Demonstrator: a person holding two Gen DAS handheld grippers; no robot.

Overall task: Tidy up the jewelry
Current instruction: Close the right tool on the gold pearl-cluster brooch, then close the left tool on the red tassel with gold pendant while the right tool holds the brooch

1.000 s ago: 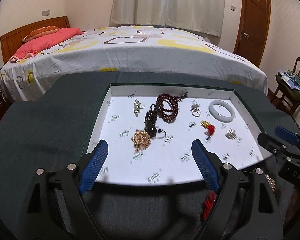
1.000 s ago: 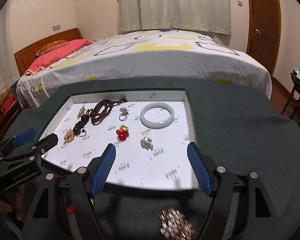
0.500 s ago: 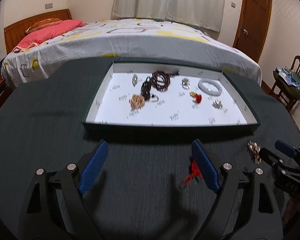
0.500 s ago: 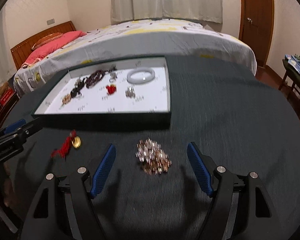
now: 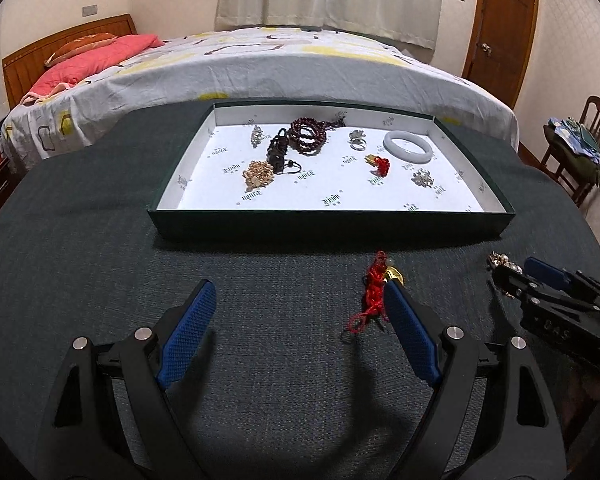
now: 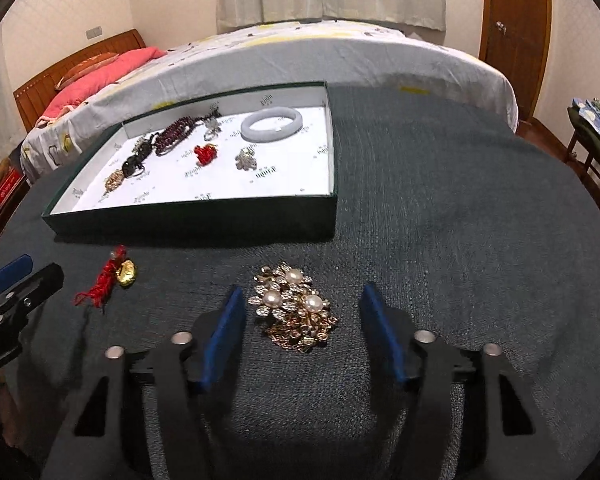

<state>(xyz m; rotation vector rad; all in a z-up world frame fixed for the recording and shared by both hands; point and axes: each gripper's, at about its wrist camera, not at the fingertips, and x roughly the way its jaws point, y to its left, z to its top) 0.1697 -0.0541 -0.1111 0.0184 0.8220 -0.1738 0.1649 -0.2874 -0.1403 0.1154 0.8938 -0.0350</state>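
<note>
— Looking along the right gripper [image 6: 302, 310], what sits between its blue pads?

— A pearl-and-gold brooch cluster [image 6: 296, 308] lies on the dark table cloth [image 6: 460, 240], between the two pads. The jaws have just been closing, yet they stand apart: a gap shows on each side of the cluster, and neither pad touches it.

— And the left gripper [image 5: 300, 304]?

— Its jaws are spread wide over bare cloth, gripping nothing. A red tassel charm [image 5: 374, 290] with a small gold piece lies just beside the tip of its right-hand pad; whether they touch I cannot tell.

— Where is the tray?

— The green-walled tray [image 5: 332, 224] with a white printed lining rests on the far side of both loose pieces. Inside it are a pale bangle [image 5: 407, 147] at far right, a dark red bead string [image 5: 310, 138] near the far wall, a ring [image 5: 358, 140], a black beaded piece [image 5: 280, 152], a gold cluster [image 5: 258, 174], a small red charm [image 5: 380, 164] and a silver cluster [image 5: 422, 178].

— Beyond the table?

— A bed [image 5: 280, 64] with a patterned cover.
</note>
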